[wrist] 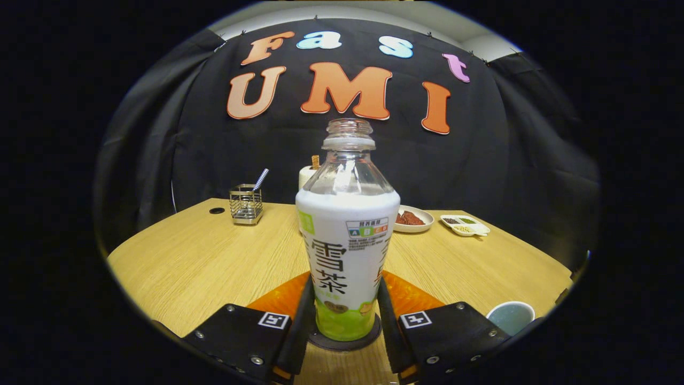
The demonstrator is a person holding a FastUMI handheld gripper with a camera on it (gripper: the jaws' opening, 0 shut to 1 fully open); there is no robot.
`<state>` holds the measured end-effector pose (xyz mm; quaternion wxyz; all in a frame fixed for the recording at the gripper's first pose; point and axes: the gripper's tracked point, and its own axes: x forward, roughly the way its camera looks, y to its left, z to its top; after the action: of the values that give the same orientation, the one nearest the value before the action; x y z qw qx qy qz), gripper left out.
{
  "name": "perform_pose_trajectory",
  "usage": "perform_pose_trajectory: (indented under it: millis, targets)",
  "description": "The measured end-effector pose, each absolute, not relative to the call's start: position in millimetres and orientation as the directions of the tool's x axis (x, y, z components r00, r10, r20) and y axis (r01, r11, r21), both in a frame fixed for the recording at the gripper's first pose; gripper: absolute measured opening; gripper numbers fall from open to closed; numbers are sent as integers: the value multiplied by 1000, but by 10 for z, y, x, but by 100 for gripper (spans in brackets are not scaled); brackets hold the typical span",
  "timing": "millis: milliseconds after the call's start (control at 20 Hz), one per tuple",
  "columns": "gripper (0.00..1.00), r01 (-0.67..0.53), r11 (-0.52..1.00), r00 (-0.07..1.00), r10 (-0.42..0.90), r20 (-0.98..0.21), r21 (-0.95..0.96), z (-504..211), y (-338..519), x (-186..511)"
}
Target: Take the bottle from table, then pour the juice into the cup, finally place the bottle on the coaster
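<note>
At the lower centre, the gripper (346, 315) fingers flank the bottle (346, 251), seemingly pressing it as it stands uncapped on the dark coaster (344, 342). The cup (510, 316) sits lower right. This looks like the final placement; next, open and back away.

Wood table (203, 262): wire caddy (246, 204); snack plate (412, 219); divided dish (465, 225); cup (511, 316); orange mat (406, 294) w/ coaster (347, 342).
</note>
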<state>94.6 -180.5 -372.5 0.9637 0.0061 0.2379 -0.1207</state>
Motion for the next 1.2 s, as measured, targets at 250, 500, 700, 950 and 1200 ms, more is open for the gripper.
perform_pose_trajectory:
  millis: [250, 500, 700, 950, 1200]
  targets:
    - [68, 248, 969, 866, -226, -447, -9, -3703, -1812, 911]
    - [96, 264, 964, 891, -232, -390, 29, -3381, -1747, 840]
    - [97, 282, 959, 902, -252, -350, 38, -2988, -1681, 679]
    - [97, 254, 967, 925, -243, -290, -1, -2298, -1434, 575]
    - [97, 214, 977, 947, -213, -240, -22, -1572, -1085, 431]
